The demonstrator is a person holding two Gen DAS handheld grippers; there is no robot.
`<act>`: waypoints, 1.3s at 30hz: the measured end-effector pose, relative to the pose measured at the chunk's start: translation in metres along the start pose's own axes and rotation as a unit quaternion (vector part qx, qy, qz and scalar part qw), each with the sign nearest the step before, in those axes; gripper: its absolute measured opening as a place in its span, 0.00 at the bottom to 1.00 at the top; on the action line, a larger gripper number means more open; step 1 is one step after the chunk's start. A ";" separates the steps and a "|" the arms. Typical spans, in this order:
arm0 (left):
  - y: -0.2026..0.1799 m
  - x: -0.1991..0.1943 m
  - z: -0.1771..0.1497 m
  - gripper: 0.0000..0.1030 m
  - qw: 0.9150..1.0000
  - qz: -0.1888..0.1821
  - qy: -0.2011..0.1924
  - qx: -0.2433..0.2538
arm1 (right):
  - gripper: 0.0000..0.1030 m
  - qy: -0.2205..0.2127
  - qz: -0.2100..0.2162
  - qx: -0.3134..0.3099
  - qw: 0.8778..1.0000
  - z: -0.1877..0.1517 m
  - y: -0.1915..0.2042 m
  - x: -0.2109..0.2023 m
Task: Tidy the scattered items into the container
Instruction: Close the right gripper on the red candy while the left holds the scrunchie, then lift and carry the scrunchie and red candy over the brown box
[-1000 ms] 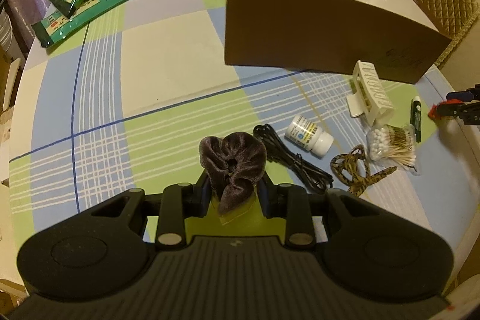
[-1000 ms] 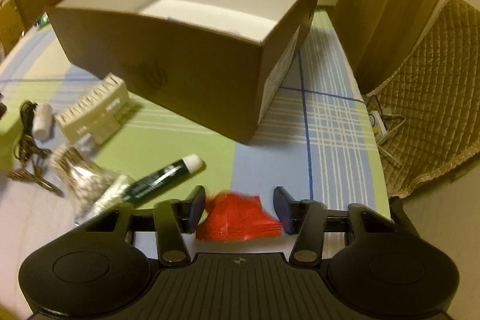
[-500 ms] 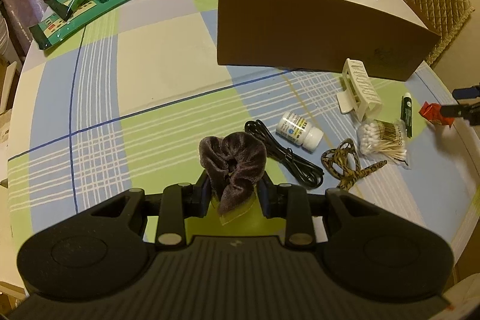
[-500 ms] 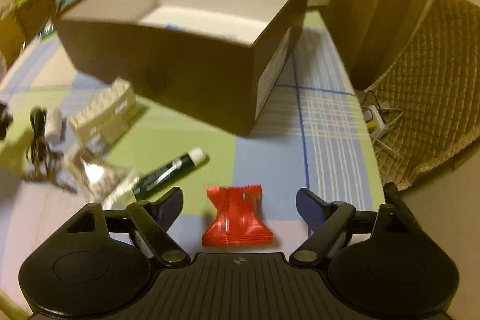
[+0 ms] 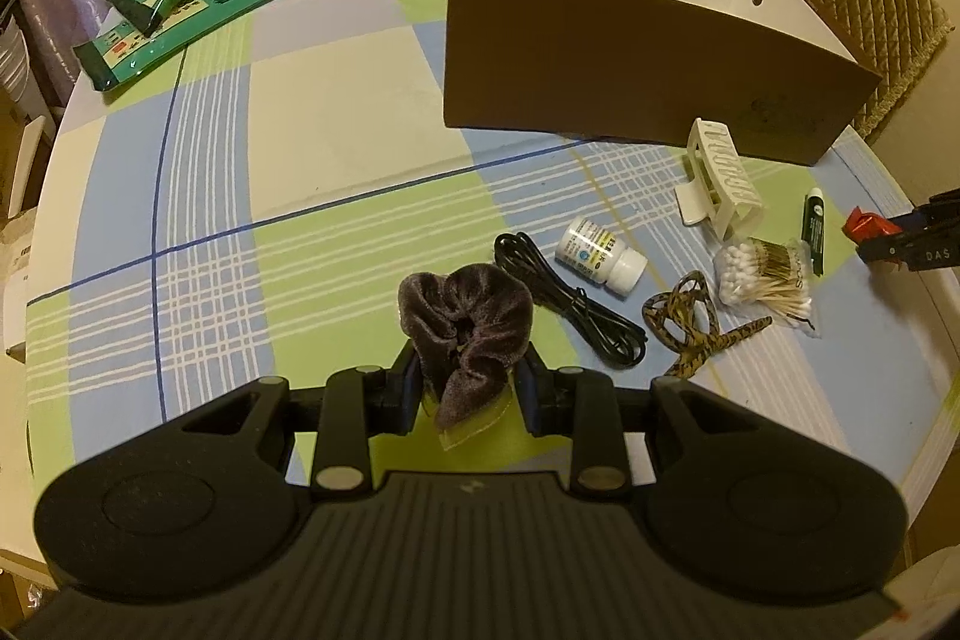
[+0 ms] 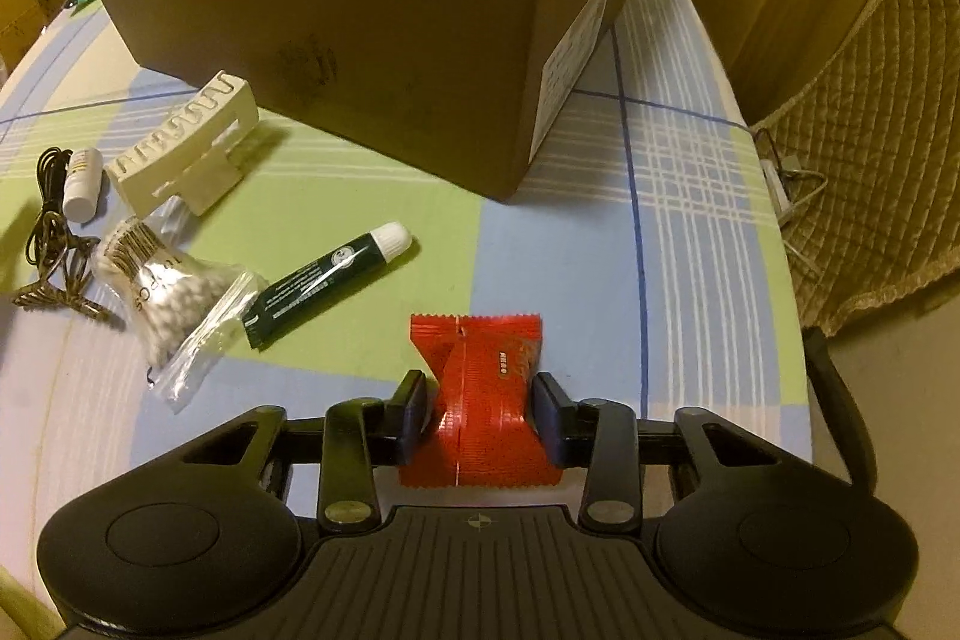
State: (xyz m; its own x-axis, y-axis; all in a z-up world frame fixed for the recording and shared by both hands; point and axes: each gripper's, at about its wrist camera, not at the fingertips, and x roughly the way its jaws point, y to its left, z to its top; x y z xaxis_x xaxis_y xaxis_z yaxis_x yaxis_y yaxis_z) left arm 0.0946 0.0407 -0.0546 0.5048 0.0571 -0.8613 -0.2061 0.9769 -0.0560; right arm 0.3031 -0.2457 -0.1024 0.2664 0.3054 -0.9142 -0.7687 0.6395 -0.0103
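A: Where's the crinkly red foil sachet (image 6: 485, 394)?

B: On the checked tablecloth (image 6: 678, 244), before the brown cardboard box (image 6: 384, 58); right gripper (image 6: 480, 409) closing on its waist; light, slippery.

A: Left gripper (image 5: 469, 385)?

B: Clamping the soft brown velvet scrunchie (image 5: 465, 325); squashy.

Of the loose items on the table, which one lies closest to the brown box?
The white plastic clip. It sits right at the foot of the brown box, while the green tube lies farther out.
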 end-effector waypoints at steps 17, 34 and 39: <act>-0.013 -0.013 0.005 0.26 1.000 -0.015 -0.021 0.014 | 0.26 -0.041 0.046 0.020 0.998 0.000 0.015 -0.040; -0.030 -0.028 0.038 0.26 0.997 -0.031 -0.062 0.038 | 0.26 -0.113 0.088 0.010 0.990 0.030 0.035 -0.085; -0.041 -0.029 0.057 0.26 0.995 -0.042 -0.080 0.051 | 0.26 -0.132 0.098 0.001 0.986 0.048 0.040 -0.091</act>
State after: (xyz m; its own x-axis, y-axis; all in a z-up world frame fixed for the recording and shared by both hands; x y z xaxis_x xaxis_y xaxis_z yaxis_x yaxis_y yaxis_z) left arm 0.1366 0.0107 0.0012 0.6454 -0.0012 -0.7638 -0.0755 0.9950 -0.0654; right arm 0.2760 -0.2139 -0.0001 0.2553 0.5954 -0.7618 -0.8197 0.5511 0.1560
